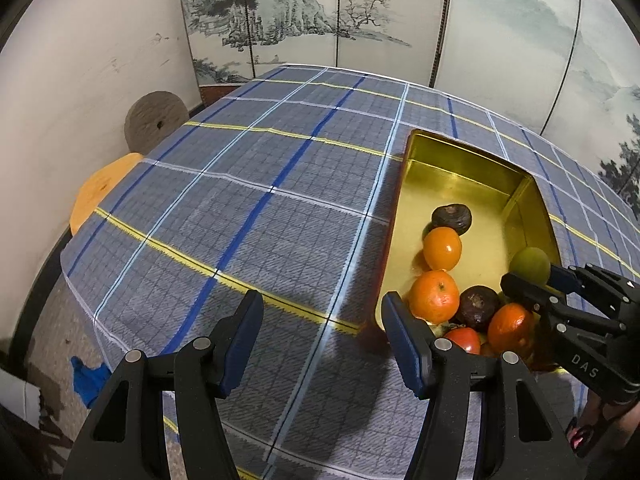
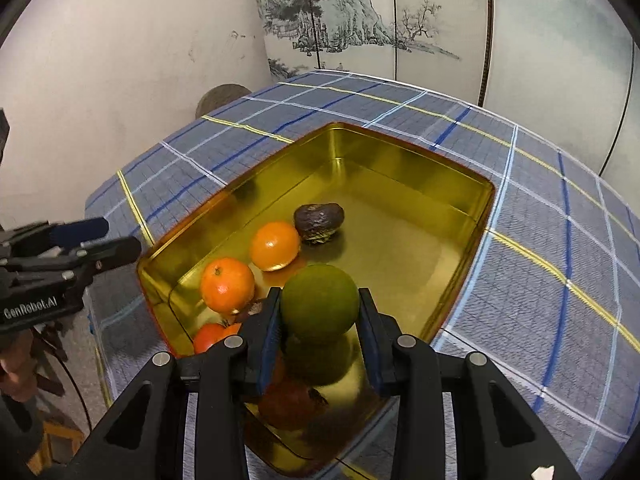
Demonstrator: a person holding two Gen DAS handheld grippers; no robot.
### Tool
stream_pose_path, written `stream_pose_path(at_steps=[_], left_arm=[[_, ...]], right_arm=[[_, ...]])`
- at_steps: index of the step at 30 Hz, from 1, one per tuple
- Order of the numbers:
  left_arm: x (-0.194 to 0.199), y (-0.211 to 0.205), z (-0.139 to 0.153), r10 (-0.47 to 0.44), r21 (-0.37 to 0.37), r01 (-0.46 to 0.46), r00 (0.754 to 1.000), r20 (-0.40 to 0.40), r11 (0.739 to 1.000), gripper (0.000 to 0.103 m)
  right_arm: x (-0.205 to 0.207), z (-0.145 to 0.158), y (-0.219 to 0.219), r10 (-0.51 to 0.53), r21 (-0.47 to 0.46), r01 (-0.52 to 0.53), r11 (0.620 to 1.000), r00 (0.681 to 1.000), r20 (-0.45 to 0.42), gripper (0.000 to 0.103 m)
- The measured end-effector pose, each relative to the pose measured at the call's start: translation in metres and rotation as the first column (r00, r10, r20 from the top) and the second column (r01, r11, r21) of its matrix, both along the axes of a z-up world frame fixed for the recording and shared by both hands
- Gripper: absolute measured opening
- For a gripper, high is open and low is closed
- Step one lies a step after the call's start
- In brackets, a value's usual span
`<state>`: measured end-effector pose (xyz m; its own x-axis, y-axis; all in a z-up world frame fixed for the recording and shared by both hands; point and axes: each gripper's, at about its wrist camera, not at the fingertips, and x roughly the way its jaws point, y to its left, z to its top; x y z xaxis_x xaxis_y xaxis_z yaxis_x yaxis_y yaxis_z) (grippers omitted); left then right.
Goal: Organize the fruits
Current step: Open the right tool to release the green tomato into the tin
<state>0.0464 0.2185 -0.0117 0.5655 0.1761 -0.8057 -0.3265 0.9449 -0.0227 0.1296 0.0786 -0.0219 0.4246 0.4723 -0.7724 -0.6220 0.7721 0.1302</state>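
Observation:
A gold metal tin (image 1: 460, 160) (image 2: 400, 160) sits on the plaid tablecloth and holds several fruits. Inside are oranges (image 1: 434, 294) (image 2: 227, 285), a second orange (image 2: 275, 246), dark brown fruits (image 1: 452, 218) (image 2: 319, 221) and a red fruit (image 1: 464, 340) (image 2: 208, 336). My right gripper (image 2: 320, 312) is shut on a green fruit (image 2: 319, 303) (image 1: 530, 265) and holds it just above the tin's floor. My left gripper (image 1: 320, 320) is open and empty above the cloth, left of the tin's near corner.
The plaid tablecloth (image 1: 248, 200) covers the table, with much bare cloth left of the tin. A painted folding screen (image 1: 320, 20) stands behind. A round grey stool (image 1: 154, 120) and an orange stool (image 1: 100, 192) stand off the table's left edge.

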Motion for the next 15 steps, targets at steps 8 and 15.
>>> stream_pose_path(at_steps=[8,15], left_arm=[[-0.0040,-0.0023,-0.0012,-0.006,0.003,0.006,1.000,-0.003,1.000,0.062],[-0.0049,-0.0036,-0.0010,-0.009,0.006,0.009,1.000,-0.002,1.000,0.062]], right_arm=[[0.0013,-0.0001,0.0103,-0.005,0.027,0.006,1.000,1.000,-0.020,0.035],[0.0010,-0.0002,0.0102,-0.013,0.027,0.013,1.000,1.000,-0.020,0.035]])
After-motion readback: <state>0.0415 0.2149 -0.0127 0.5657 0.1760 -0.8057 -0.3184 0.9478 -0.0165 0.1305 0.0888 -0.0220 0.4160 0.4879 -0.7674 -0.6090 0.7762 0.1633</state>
